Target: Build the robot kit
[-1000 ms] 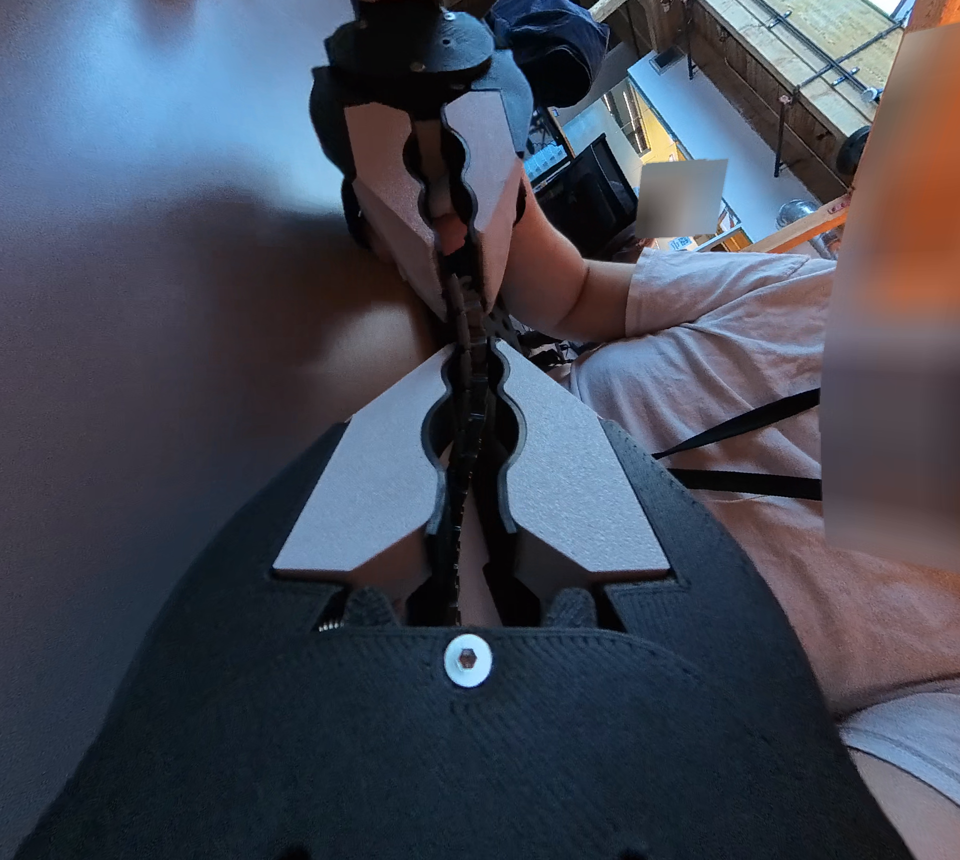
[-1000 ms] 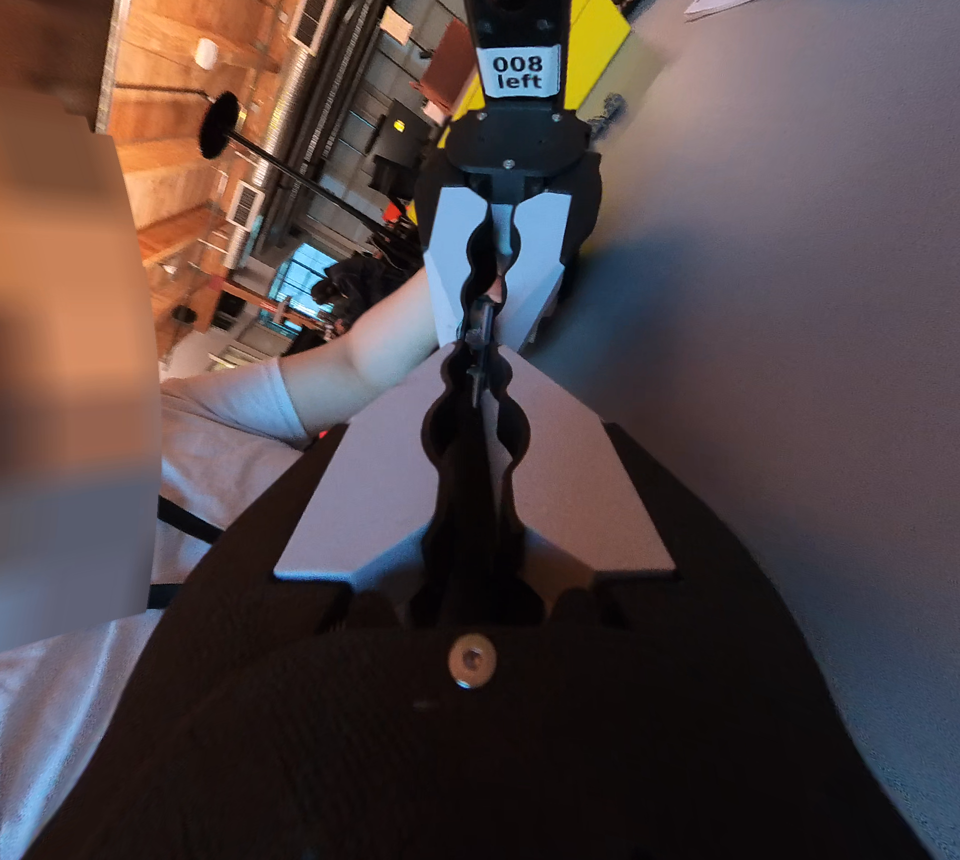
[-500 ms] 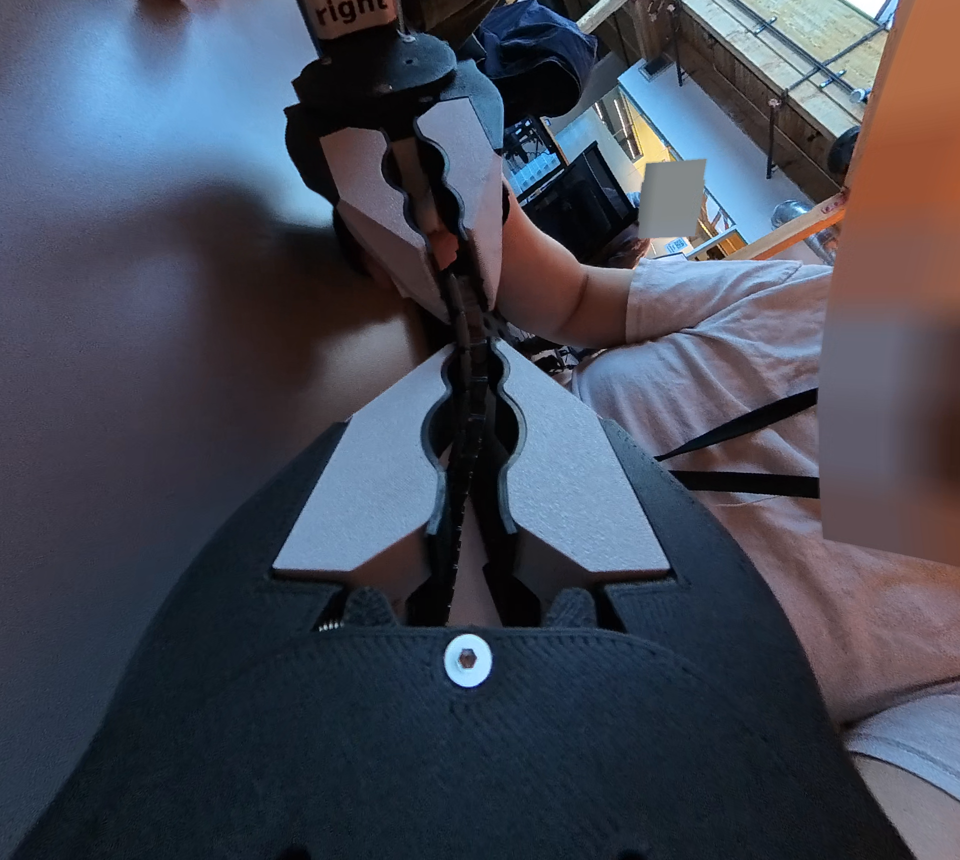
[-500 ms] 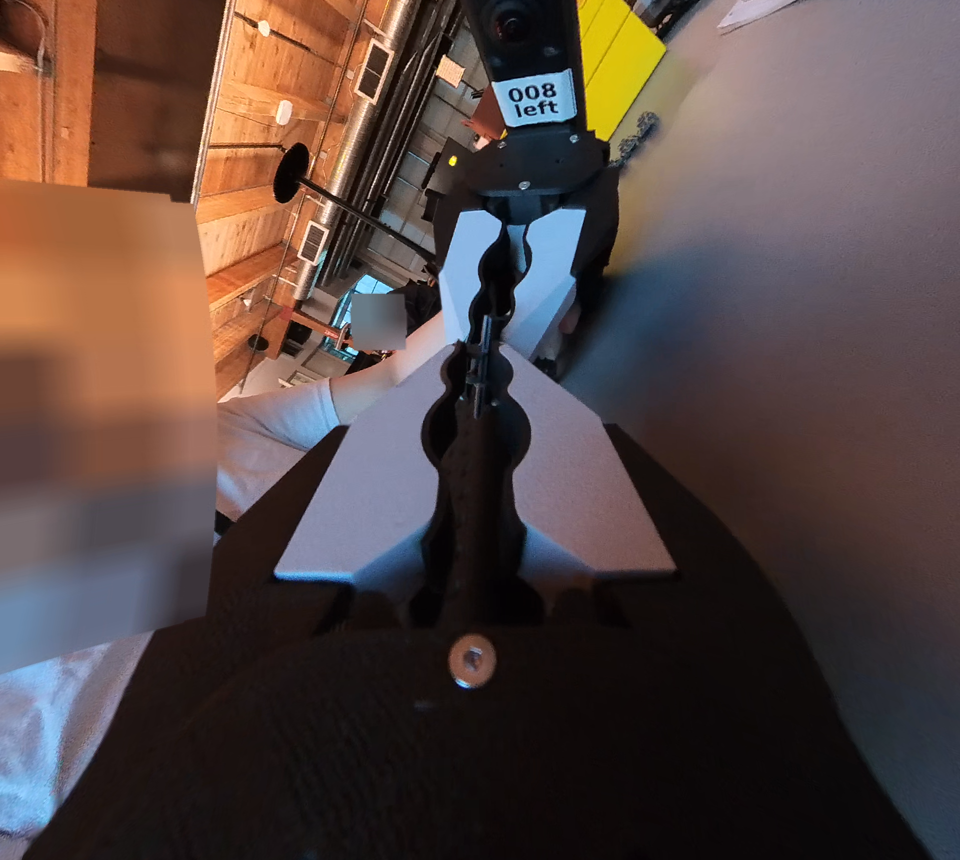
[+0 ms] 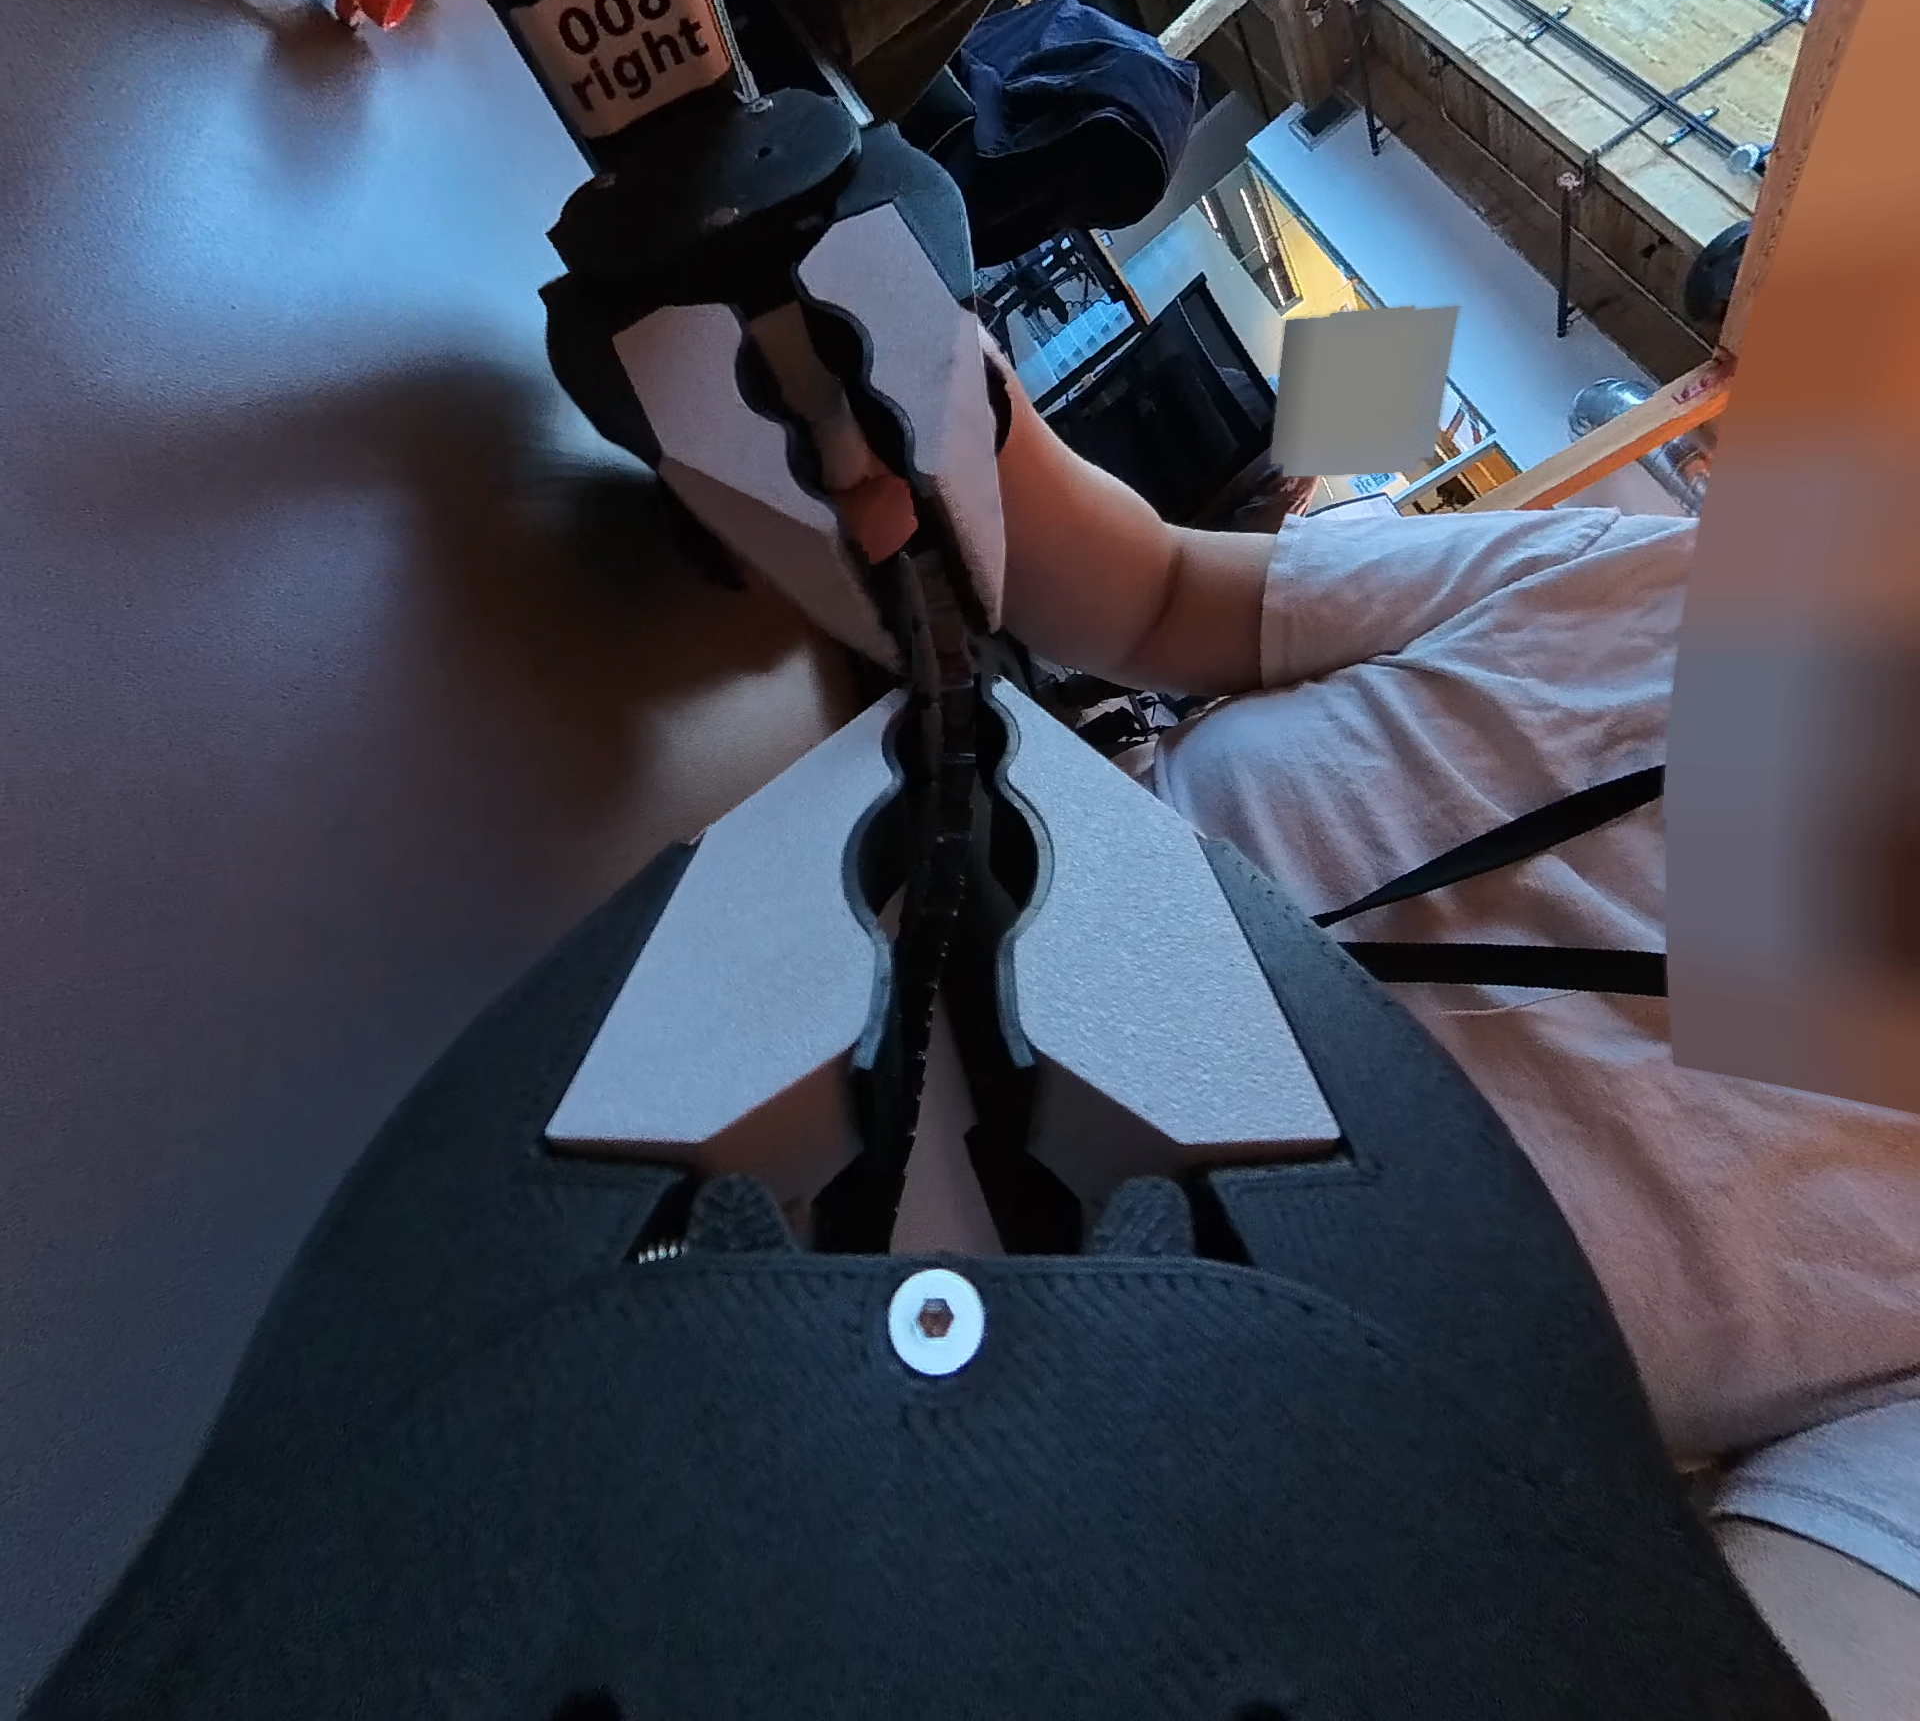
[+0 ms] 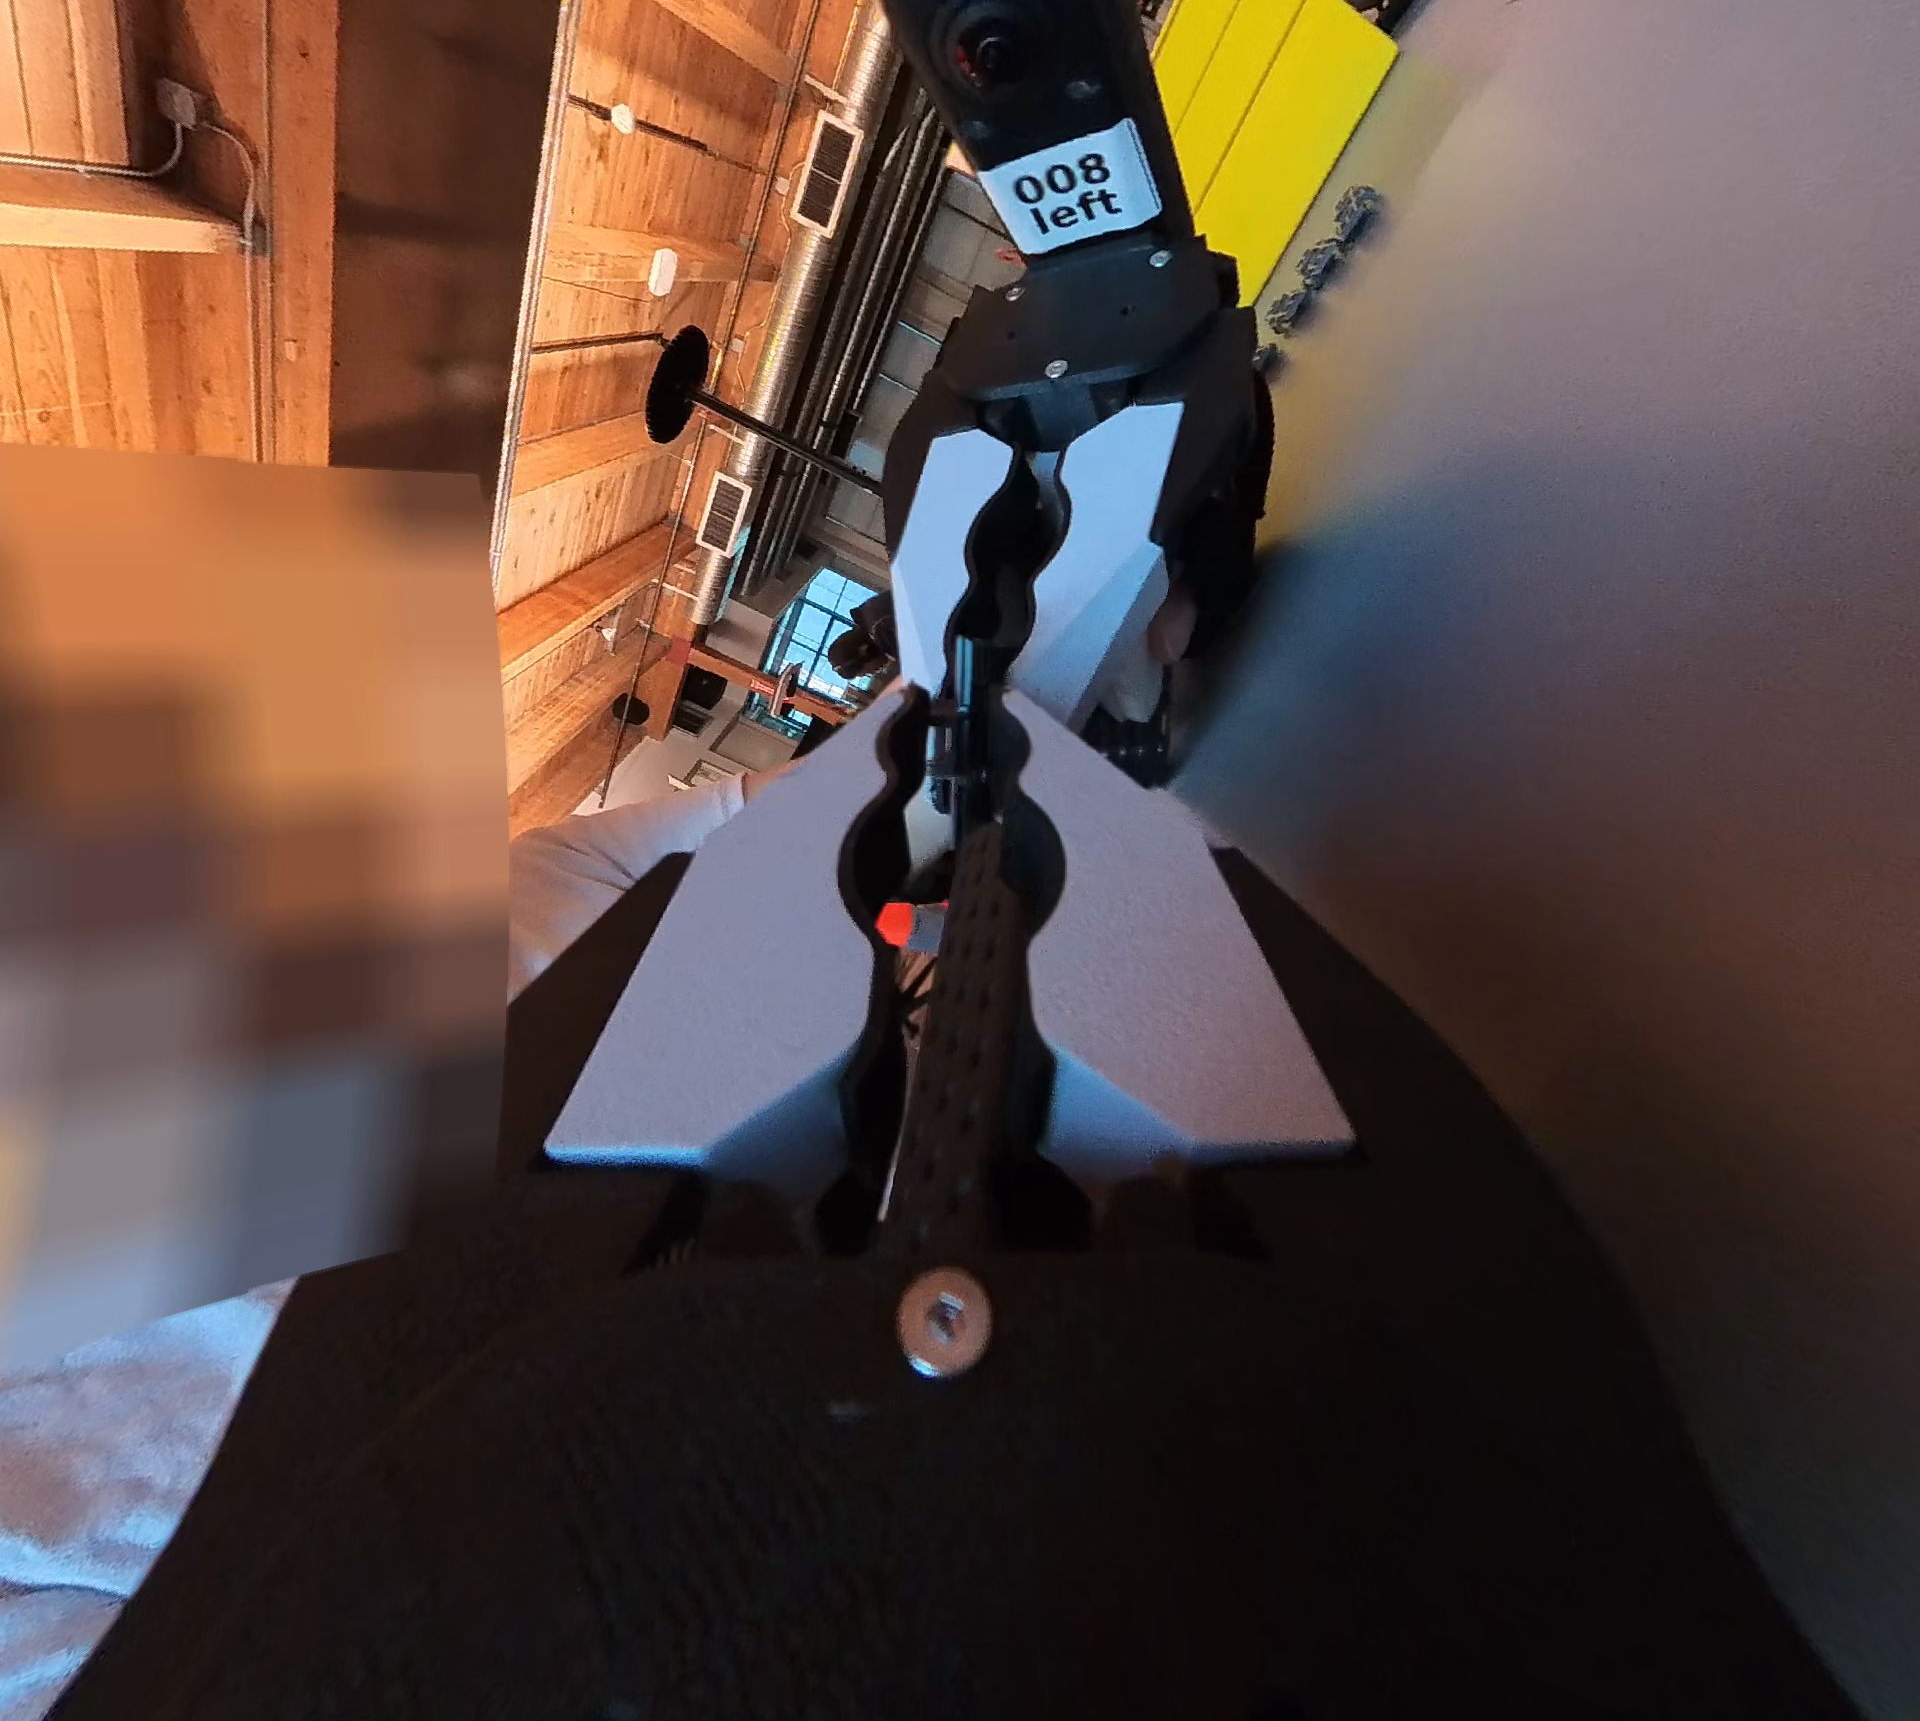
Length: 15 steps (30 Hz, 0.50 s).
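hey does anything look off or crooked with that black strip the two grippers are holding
Slightly. The black studded strip is clamped by the left gripper and right gripper, but it runs skewed, not centred, through the right gripper. No damage visible.

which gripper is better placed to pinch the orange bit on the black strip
Right, probably: the orange piece sits between the fingers of the right gripper, on the black strip. The left gripper clamps that strip farther along, away from it.

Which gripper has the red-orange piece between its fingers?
The right gripper: a red-orange piece sits between its fingers; the left gripper grips only the black strip.
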Motion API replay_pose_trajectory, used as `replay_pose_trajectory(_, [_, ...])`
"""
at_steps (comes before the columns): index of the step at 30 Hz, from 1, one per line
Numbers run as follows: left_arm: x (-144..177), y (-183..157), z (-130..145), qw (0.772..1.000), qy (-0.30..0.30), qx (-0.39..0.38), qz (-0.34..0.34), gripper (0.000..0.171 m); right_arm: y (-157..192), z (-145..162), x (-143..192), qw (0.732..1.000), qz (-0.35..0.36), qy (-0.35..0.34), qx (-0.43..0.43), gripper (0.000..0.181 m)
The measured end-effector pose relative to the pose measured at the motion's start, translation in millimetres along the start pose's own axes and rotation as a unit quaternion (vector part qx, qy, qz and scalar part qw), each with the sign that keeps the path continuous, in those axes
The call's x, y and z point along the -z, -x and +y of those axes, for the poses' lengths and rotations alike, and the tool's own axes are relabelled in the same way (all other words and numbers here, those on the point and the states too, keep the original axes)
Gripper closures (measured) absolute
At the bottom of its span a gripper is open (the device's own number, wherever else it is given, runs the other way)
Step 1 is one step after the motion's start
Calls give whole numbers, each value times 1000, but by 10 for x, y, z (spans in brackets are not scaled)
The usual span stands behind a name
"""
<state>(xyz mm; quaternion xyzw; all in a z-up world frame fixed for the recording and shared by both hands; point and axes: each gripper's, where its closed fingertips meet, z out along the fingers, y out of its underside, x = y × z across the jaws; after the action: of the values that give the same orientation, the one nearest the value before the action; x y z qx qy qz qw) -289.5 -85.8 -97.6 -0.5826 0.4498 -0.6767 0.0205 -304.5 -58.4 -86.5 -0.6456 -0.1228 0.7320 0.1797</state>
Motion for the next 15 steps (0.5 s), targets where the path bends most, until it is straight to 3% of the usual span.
replay_pose_trajectory(4, [-27,1,50,1000,16,1,-2,165,-22,66,8,998,32,29,35,175])
replay_pose_trajectory(13, [15,-14,-28,1000,-6,-3,-4,165,24,1,28,1000,12,1,26,173])
replay_pose_trajectory(15, [48,-2,-55,1000,-16,-3,-8,165,47,-58,87,999,12,-21,29,161])
